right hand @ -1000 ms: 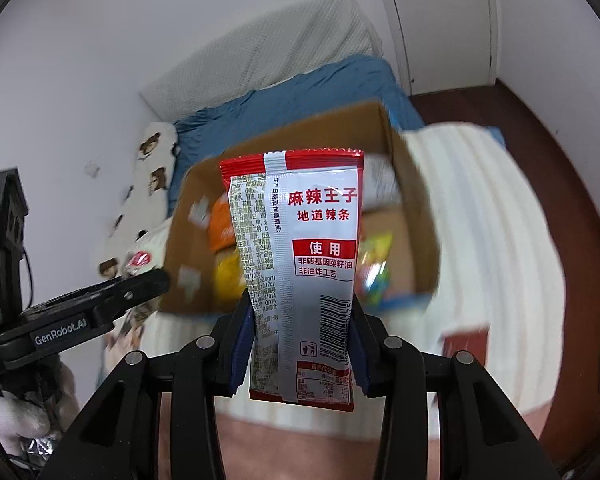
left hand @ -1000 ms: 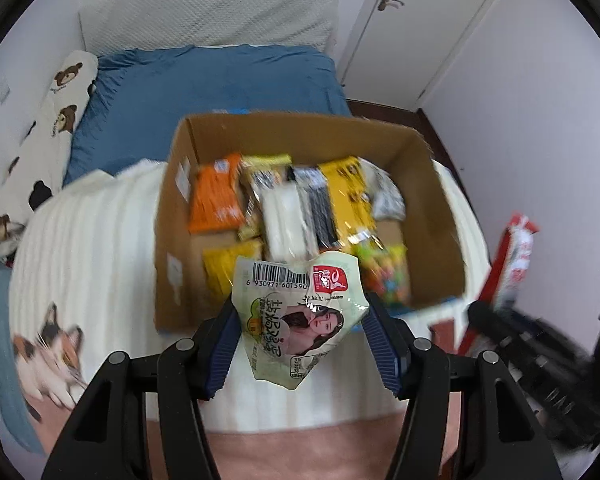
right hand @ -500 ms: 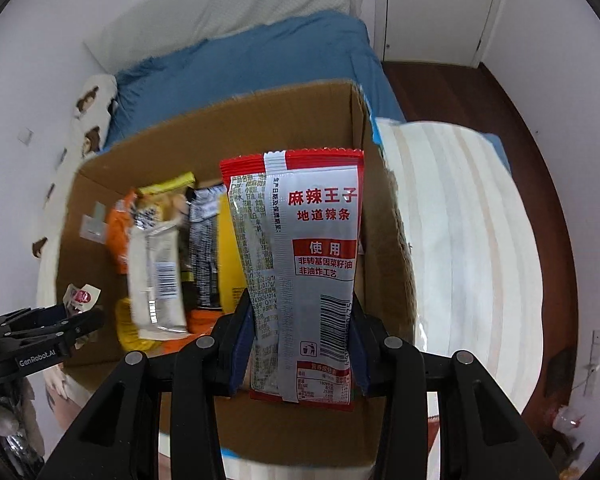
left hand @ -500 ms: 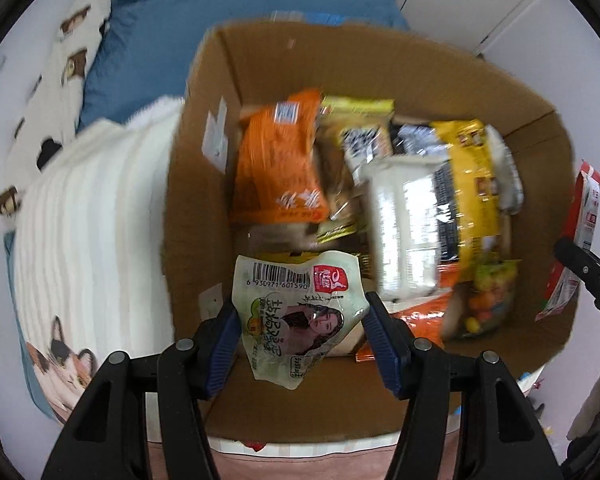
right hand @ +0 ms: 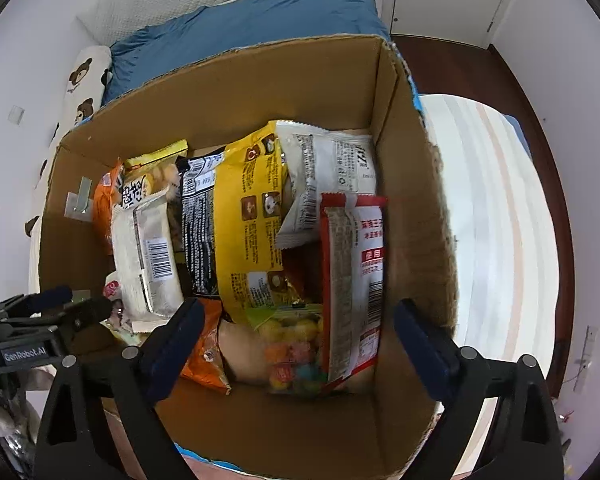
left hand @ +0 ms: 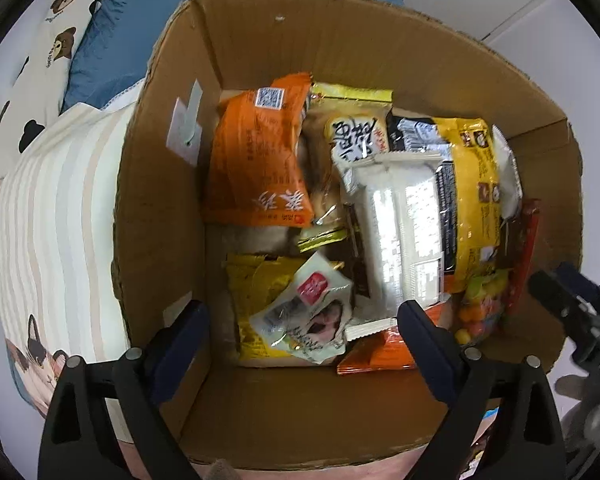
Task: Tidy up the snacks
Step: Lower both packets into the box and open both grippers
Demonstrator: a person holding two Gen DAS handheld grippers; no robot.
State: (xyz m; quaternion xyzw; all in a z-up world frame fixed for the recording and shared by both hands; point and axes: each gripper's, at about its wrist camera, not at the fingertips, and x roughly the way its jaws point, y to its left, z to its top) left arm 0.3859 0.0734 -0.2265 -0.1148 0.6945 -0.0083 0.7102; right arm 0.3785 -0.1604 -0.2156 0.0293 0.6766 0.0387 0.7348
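Observation:
A brown cardboard box (left hand: 380,56) on the bed holds several snack packets. My left gripper (left hand: 300,332) is open above the box's near left part. The small pale green packet with a woman's face (left hand: 312,320) lies loose in the box below it, on a yellow packet (left hand: 256,284). My right gripper (right hand: 296,332) is open above the box's near right part (right hand: 416,184). The red and silver packet (right hand: 354,280) stands free against the box's right wall. The right gripper also shows in the left wrist view (left hand: 572,308), and the left gripper in the right wrist view (right hand: 52,312).
An orange packet (left hand: 256,160), a white packet (left hand: 400,236), a large yellow bag (left hand: 472,192) and a bag of coloured candies (right hand: 296,352) fill the box. A striped blanket (right hand: 488,220) with a cat print (left hand: 40,356) lies around it. A blue sheet (right hand: 240,28) lies behind.
Both grippers have opened and let go of their packets. The green packet now lies in the box at the left and the red packet stands at the right wall.

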